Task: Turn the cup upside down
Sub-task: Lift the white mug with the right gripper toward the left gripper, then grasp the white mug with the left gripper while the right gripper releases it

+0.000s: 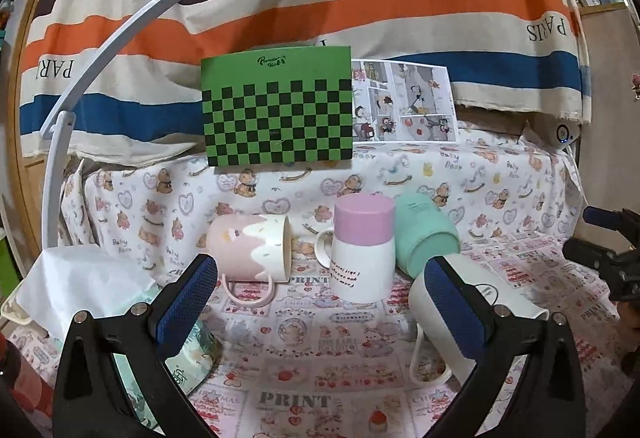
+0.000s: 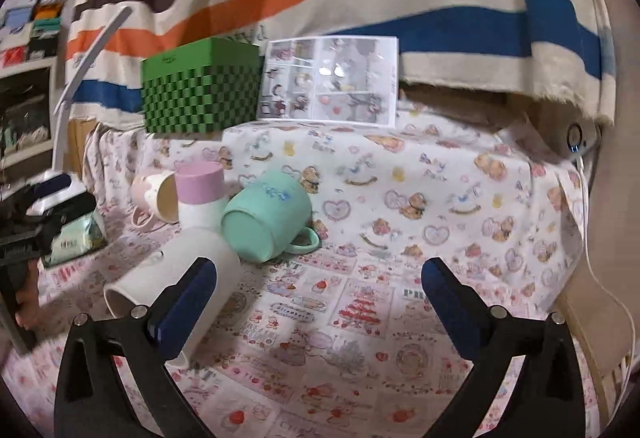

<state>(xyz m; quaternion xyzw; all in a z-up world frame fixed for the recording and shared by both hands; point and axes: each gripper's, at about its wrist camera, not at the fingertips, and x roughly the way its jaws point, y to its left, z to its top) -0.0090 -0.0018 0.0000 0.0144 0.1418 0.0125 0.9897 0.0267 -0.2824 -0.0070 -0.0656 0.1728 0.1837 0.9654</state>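
Several mugs sit on the patterned cloth. A pink-and-white mug [image 1: 362, 248] stands upside down in the middle. A pink drip-pattern mug [image 1: 252, 248] lies on its side left of it. A mint mug [image 1: 424, 238] lies tilted on its side behind a white mug [image 1: 476, 314], which also lies on its side. In the right wrist view the white mug [image 2: 176, 278] lies by my left finger, with the mint mug [image 2: 268, 222] beyond. My left gripper [image 1: 320, 302] is open and empty, short of the mugs. My right gripper [image 2: 320, 302] is open and empty.
A green checkered box [image 1: 278, 106] and a comic sheet [image 1: 404, 100] stand at the back against a striped curtain. A white lamp arm [image 1: 92, 66] rises at left. A tissue pack [image 1: 80, 278] lies left. The right gripper [image 1: 612, 258] shows at the right edge.
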